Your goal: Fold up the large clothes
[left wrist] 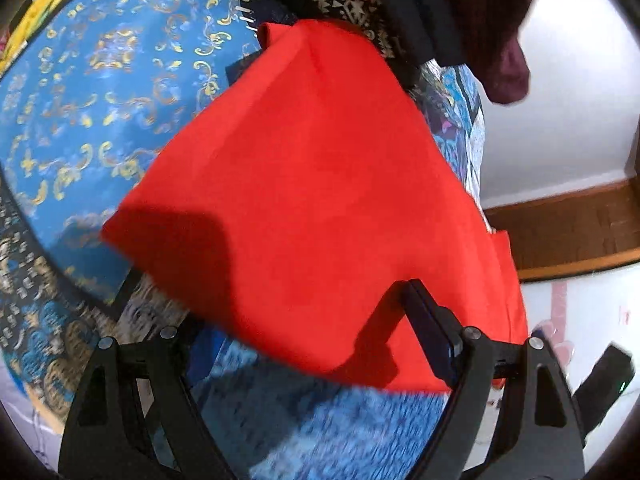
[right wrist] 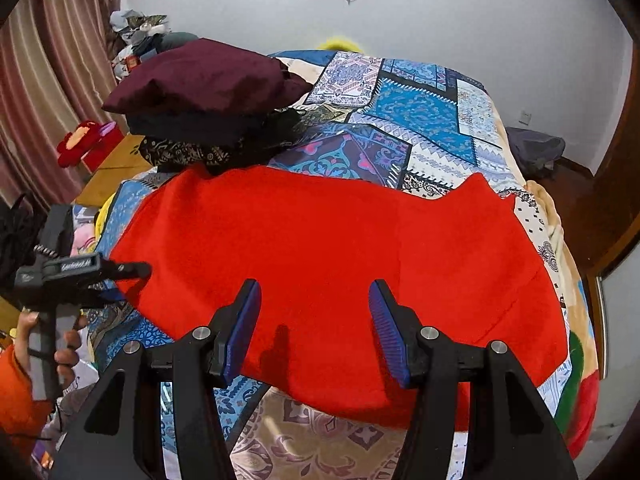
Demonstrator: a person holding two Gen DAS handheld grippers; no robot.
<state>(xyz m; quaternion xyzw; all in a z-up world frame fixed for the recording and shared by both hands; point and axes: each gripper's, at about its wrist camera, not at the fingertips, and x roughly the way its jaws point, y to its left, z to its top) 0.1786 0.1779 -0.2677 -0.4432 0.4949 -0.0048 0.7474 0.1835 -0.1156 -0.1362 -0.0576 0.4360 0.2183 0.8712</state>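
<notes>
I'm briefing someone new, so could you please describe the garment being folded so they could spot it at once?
Start at the bed with the blue patchwork bedspread. On its near half lies the red garment, spread nearly flat, in front of the stack of folded clothes. It is the only plain bright red piece: the stack is maroon, black and patterned, and stays folded.

Left claw (left wrist: 304, 320) under red cloth (left wrist: 312, 200)
</notes>
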